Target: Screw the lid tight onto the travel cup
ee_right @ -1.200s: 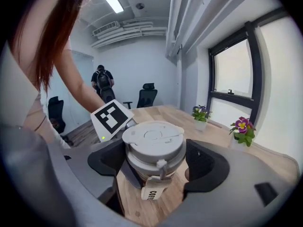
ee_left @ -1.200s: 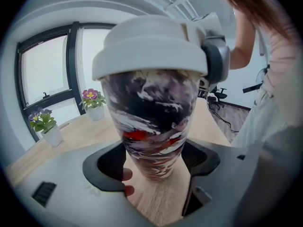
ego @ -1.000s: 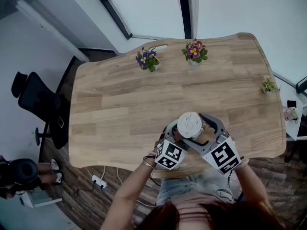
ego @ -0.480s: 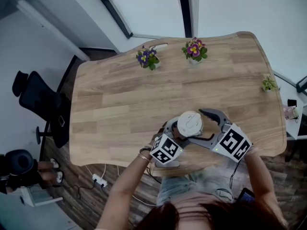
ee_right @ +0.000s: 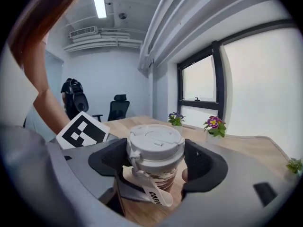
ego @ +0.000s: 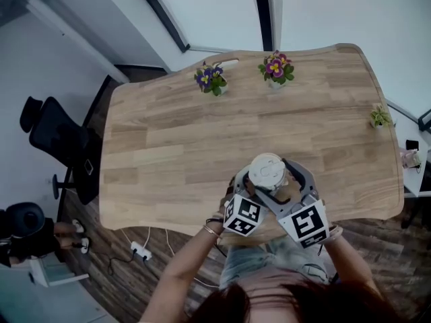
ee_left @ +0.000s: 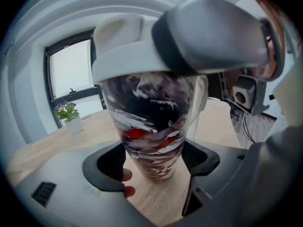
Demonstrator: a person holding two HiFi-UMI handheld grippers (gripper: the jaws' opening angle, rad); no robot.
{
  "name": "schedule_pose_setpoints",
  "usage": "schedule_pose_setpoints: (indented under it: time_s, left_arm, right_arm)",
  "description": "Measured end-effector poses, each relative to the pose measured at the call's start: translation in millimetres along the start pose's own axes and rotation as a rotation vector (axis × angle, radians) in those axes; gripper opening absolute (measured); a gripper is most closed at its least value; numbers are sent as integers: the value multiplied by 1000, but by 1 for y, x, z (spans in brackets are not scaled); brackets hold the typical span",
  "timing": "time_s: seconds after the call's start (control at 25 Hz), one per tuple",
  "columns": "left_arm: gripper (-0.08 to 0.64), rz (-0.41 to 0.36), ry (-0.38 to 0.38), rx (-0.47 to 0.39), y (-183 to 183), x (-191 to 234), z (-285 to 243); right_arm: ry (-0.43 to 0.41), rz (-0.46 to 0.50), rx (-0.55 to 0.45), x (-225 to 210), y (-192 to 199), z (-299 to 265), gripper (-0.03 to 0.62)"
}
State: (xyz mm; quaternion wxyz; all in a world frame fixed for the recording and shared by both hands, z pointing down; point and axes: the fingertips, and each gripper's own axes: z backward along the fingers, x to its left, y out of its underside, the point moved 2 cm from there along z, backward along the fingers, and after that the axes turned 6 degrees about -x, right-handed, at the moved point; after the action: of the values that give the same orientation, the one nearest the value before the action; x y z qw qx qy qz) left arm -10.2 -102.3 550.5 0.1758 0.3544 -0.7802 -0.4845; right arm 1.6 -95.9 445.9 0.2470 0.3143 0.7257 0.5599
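At the near edge of the table (ego: 202, 126), the left gripper (ego: 249, 188) is clamped on the lower body of the upright cup (ee_left: 151, 122), and the right gripper (ee_right: 155, 159) is closed on the white lid (ee_right: 154, 138), both pads touching its rim.

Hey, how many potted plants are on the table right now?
3. A purple-flowered plant and a pink-flowered plant stand near the table's far edge; a small green plant sits at its right edge. None seems hidden.
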Motion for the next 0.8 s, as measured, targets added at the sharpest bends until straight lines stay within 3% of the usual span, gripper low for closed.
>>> schedule_pose_setpoints:
  time_s: [0.12, 0.2, 0.4, 0.52, 0.64, 0.8]
  left_arm:
    - [351, 4, 28, -13, 4, 0, 2]
    - [351, -29, 108, -21, 6, 0, 3]
    - [351, -150, 311, 15, 7, -3, 5]
    - [351, -174, 338, 40, 4, -6, 4]
    - [351, -136, 275, 35, 2, -5, 2]
    - [351, -53, 133, 22, 1, -4, 1]
  right_arm:
    - [-73, -12, 0, 6, 1, 1, 377]
    - [-190, -20, 22, 7, 0, 5, 377]
    - [-426, 86, 140, 0, 8, 7, 377]
    - [-490, 90, 150, 0, 4, 2, 377]
    - [-438, 106, 123, 0, 3, -2, 377]
    - [-191, 49, 43, 2, 3, 0, 377]
